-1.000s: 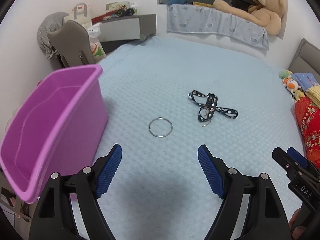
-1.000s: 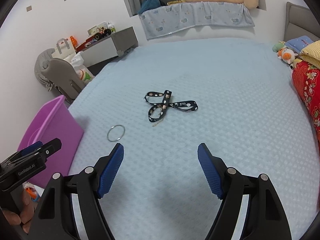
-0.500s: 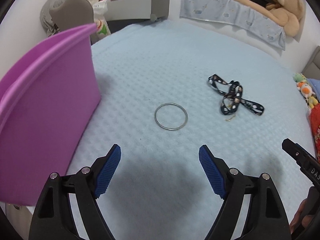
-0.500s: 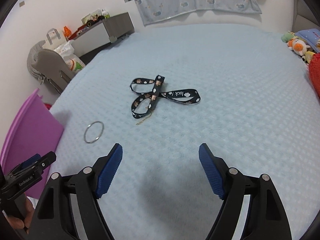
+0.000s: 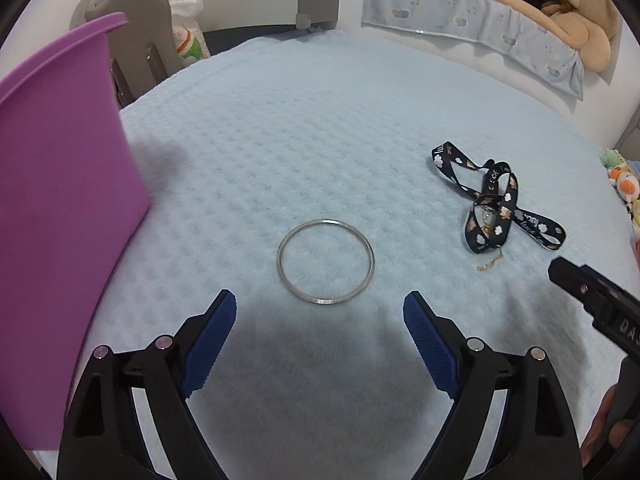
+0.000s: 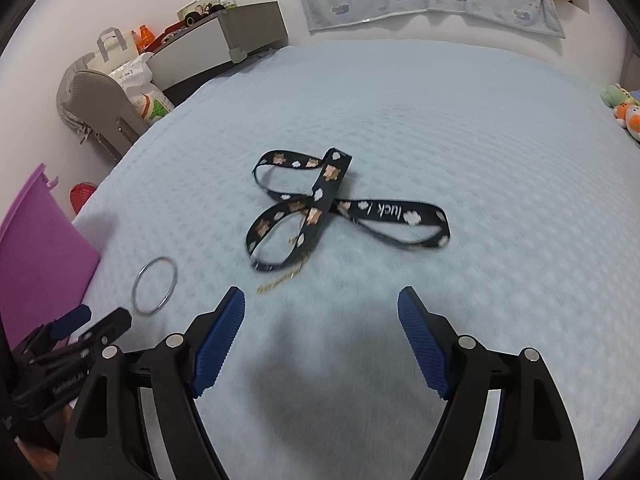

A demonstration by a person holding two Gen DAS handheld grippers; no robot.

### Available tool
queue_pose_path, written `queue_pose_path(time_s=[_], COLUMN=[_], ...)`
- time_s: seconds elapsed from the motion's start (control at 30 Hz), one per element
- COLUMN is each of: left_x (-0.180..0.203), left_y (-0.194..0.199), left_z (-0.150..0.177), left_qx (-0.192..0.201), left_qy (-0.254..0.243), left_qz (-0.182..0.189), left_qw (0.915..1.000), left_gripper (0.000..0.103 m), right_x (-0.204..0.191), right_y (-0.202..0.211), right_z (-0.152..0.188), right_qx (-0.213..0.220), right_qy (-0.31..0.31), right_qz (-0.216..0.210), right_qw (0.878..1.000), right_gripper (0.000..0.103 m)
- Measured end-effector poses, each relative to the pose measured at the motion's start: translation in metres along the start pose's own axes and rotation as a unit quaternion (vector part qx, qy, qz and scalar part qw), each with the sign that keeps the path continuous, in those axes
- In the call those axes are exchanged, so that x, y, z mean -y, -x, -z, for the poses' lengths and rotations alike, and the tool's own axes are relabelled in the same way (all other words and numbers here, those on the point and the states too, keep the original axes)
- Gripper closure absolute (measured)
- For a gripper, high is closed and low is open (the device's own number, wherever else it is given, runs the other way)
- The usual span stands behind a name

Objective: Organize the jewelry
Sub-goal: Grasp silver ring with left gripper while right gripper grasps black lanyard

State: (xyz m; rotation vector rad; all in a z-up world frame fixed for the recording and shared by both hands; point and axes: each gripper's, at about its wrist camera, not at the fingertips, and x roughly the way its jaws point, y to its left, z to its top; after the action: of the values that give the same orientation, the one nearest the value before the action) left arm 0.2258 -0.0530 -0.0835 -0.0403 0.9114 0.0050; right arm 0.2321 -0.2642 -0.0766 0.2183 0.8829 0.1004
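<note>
A silver bangle lies flat on the light blue bedspread, just ahead of my open, empty left gripper. It also shows in the right wrist view. A black patterned ribbon with a thin gold chain lies just ahead of my open, empty right gripper. The ribbon shows in the left wrist view to the right of the bangle. A purple bin stands at the left edge of the bed, left of the bangle.
A grey chair and a grey cabinet with clutter stand beyond the bed's left side. A teddy bear lies on a blue cloth at the back. Small plush toys sit at the right edge.
Both grippers have moved forward and lower: the left one toward the bangle, the right one toward the ribbon. Both stay open. The objects have not moved.
</note>
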Motion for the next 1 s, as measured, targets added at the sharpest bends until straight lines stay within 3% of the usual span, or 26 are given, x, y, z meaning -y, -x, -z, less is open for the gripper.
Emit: queue_pose_path(time_s=[0.43,1.0], left_x=[0.001,0.013], left_y=[-0.039,-0.070], left_z=[-0.007,-0.017], left_qx=[-0.010,-0.013], left_qy=[0.006,0.004], left_qz=[-0.015,-0.020], left_qw=[0.9998,0.9997], left_gripper=[0.018,0.010], right_x=[0.004,-0.002], right_y=[-0.067,-0.108], right_z=[-0.037,-0.042], right_qx=[-0.019,-0.030], right_qy=[0.022,0.048], right_qz=[0.023,0.047], right_qw=[0.999,0.997], right_gripper=[0.028,0.024])
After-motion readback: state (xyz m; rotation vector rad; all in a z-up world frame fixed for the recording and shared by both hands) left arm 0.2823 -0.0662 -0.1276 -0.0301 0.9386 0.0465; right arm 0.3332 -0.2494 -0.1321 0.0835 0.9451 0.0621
